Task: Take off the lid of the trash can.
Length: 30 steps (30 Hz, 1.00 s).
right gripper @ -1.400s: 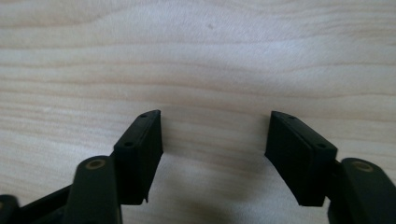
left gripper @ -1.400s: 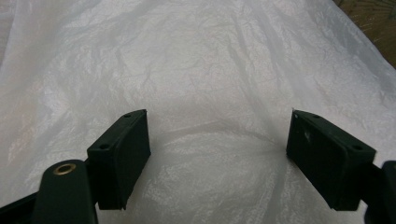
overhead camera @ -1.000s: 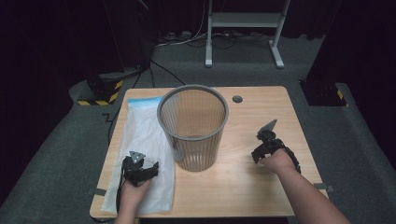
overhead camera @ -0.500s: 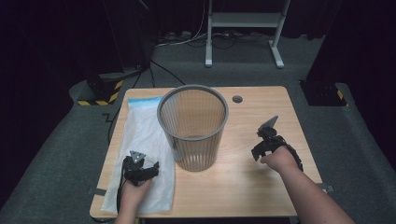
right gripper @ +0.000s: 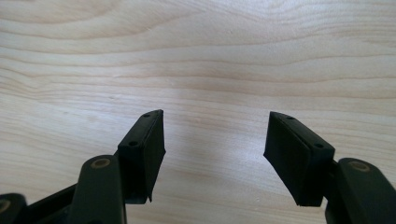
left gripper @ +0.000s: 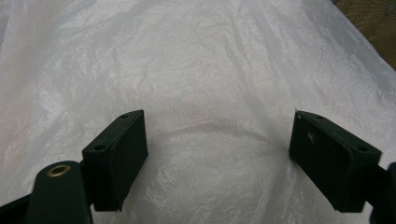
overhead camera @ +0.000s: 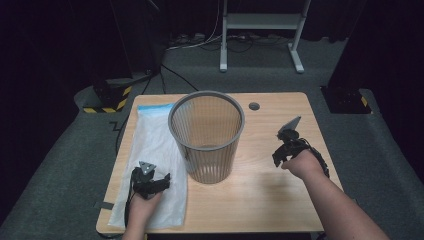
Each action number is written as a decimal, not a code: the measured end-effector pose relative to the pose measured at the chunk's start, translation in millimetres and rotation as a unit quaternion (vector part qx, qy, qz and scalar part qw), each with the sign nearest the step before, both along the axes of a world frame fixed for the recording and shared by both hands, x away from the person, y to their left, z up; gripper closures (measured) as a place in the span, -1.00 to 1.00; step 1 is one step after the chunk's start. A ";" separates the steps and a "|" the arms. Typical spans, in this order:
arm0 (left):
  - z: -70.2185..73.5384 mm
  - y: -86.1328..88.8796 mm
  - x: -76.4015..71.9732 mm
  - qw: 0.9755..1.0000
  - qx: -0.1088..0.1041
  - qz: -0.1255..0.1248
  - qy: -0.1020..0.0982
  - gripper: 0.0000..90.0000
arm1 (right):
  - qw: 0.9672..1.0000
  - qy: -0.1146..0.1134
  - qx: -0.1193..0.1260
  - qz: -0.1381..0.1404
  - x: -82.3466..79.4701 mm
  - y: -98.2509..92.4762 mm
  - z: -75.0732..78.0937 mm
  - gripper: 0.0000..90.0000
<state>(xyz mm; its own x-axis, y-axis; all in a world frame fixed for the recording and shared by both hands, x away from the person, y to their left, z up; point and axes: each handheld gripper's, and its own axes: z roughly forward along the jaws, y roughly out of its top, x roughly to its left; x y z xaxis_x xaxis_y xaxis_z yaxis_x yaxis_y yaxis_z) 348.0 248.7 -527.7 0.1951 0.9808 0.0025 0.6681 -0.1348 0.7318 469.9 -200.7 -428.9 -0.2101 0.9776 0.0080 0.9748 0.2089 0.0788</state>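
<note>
Left tool (overhead camera: 148,181) low over plastic bag (overhead camera: 155,150), jaws wide, probably not gripping. Right tool (overhead camera: 289,146) raised off bench (overhead camera: 260,185), jaws just been closing, empty.

In the high view, the near part of the white translucent plastic bag with a blue strip at its far end (overhead camera: 155,145) is covered by the left gripper (overhead camera: 156,181) and its hand, and the bag's right edge is hidden behind the grey wire-mesh wastebasket (overhead camera: 206,135). Whether that gripper's pads touch the plastic cannot be told in the left gripper view, where the bag is cut off on three sides. Both forearms are cut off by the bottom edge of the high view.
</note>
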 end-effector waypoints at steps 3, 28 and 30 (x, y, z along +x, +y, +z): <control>0.0 0.1 -0.5 1.000 0.000 -0.001 0.000 -0.57 | 1.000 0.006 0.009 0.007 0.5 6.1 8.6 -0.16; 0.0 0.2 -0.5 1.000 -0.001 -0.006 -0.001 -0.57 | 1.000 -0.019 -0.002 0.013 3.8 39.2 102.5 0.06; 0.0 0.1 -0.3 1.000 -0.001 -0.006 -0.001 -0.57 | 1.000 -0.018 0.006 0.005 5.6 44.0 106.2 0.07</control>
